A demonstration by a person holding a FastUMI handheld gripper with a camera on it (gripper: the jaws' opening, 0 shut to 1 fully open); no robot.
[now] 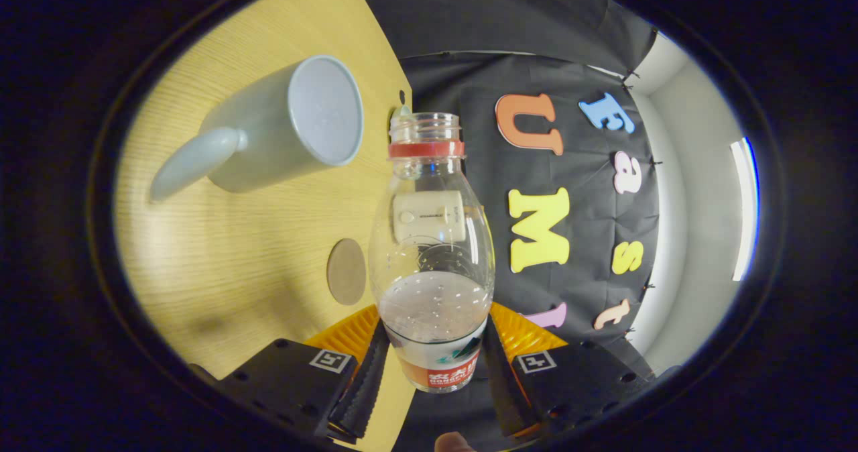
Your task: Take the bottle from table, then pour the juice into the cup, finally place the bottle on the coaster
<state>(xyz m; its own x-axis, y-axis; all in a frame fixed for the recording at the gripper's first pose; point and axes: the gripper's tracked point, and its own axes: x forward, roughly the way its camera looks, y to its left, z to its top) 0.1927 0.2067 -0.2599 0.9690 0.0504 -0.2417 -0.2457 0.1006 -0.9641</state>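
- Gripper (434, 371) state: both fingers press on the lower body of the bottle (432, 251), one on each side at the label band; the bottle is held between them.
- Bottle: clear plastic, uncapped, red ring below the open neck. Liquid fills only the lower part, nearest the fingers; small bubbles cling to the inside wall above it.
- Bottle position: the base sits between the fingers and the neck points straight ahead, away from them.
- View attitude: rolled, so the counter (221, 264) runs along the left side of the bottle and the booth wall (482, 29) lies on the right.
- Cup (281, 127): pale, with a handle, standing on the counter ahead and to the left of the bottle neck. Its open mouth faces toward the neck; cup and bottle are apart.
- Coaster (346, 271): round, tan, flat on the counter, just beside the bottle's left flank and nearer the fingers than the cup.
- Obstructions: nothing stands between the neck and the cup.
- A fingertip (454, 442) shows behind the fingers.
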